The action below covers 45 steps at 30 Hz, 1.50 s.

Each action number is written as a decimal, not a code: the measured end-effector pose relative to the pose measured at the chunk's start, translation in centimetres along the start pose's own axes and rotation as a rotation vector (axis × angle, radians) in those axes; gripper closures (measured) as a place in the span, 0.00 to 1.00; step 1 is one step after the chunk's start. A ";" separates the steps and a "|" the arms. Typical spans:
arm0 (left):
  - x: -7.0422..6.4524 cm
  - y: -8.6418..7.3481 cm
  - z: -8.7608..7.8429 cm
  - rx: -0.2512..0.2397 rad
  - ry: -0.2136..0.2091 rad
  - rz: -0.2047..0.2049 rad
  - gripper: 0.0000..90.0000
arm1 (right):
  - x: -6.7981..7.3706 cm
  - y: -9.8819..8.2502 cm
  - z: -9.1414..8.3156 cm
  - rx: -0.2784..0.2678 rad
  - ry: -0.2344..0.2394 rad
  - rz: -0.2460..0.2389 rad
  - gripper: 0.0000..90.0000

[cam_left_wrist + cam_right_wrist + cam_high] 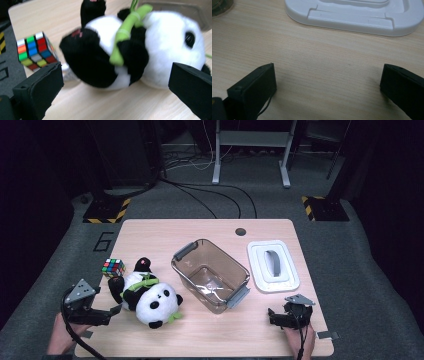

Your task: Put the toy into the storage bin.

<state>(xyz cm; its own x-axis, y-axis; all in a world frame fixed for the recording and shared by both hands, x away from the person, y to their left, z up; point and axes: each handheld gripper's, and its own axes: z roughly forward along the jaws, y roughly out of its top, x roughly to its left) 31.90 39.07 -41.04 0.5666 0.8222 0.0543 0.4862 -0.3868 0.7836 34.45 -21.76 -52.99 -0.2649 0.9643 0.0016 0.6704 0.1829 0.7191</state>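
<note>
1. The left gripper (pixel 107 312) sits low at the near left edge of the pale wooden table (pixel 210 330), held in a hand; its jaws are spread wide with nothing between them, and they point at the plush toy.
2. The right gripper (pixel 274 316) rests at the near right of the table, jaws likewise wide apart and empty; in the right gripper view (pixel 328 82) bare tabletop lies between them.
3. Just ahead of the left gripper lies the black-and-white plush panda with a green bamboo stalk (pixel 148 296), on its side, head toward the table's middle. In the left gripper view the panda (pixel 130 50) spans the gap between the two jaws, close but not touching either.
4. Just behind the panda's feet, at the table's left edge, stands a multicoloured puzzle cube (pixel 113 267); in the left gripper view the cube (pixel 35 51) appears just beyond the left-hand jaw, close beside the toy's black leg.
5. Right of the panda, near the centre, stands a clear brownish plastic tub with grey handles (pixel 239 270), set at an angle, open and empty, its near corner close to the panda's head.
6. Farther right lies the white rectangular lid with a grey handle (pixel 259 265), flat on the table, beside the tub and straight ahead of the right gripper (pixel 352 17).
7. Beyond the table, grey carpet with black cables (pixel 210 195) and yellow-black striped floor markings.
</note>
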 end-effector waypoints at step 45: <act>-1.9 5.0 7.8 0.130 -0.030 0.063 0.53 | 0.0 0.0 -0.1 -0.007 -0.002 0.010 0.02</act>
<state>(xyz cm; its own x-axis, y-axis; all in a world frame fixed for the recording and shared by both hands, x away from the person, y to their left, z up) 38.39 32.32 -42.04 0.6171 0.7827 0.0807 0.5304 -0.4896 0.6921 34.37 -21.79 -52.97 -0.2571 0.9664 0.0074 0.6677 0.1721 0.7242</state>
